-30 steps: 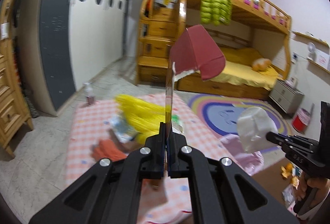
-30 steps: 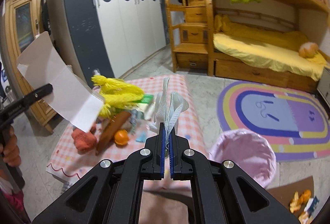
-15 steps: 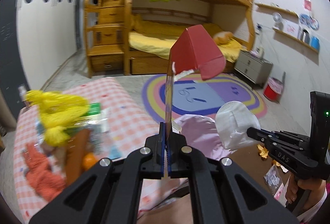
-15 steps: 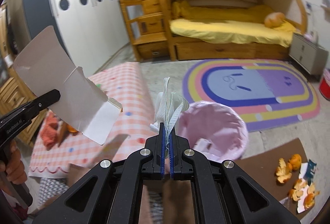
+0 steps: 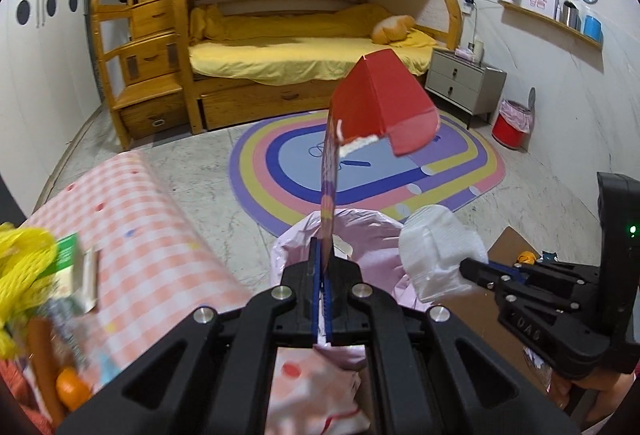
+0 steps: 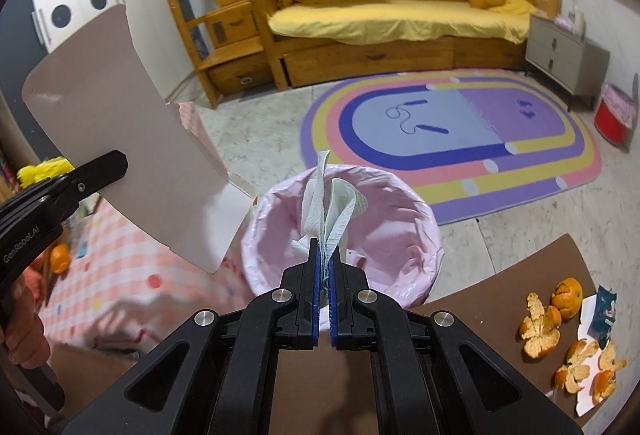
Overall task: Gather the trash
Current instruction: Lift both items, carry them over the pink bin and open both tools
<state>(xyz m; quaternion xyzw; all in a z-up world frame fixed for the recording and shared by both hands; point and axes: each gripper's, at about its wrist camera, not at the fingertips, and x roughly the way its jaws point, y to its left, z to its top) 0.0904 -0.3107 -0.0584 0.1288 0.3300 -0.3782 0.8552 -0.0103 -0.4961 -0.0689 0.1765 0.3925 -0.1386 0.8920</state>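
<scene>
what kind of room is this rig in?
Most likely a child's bedroom: a wooden bunk bed with yellow bedding, a rainbow rug on the floor, and a grey nightstand by the wall.

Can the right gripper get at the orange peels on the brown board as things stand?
Probably not yet. The path to the orange peels looks free, but the right gripper has its jaws shut on a white tissue above the pink-lined bin; it would need to drop that first.

left gripper [image 5: 322, 267] clamped, right gripper [image 6: 324, 267] clamped
</scene>
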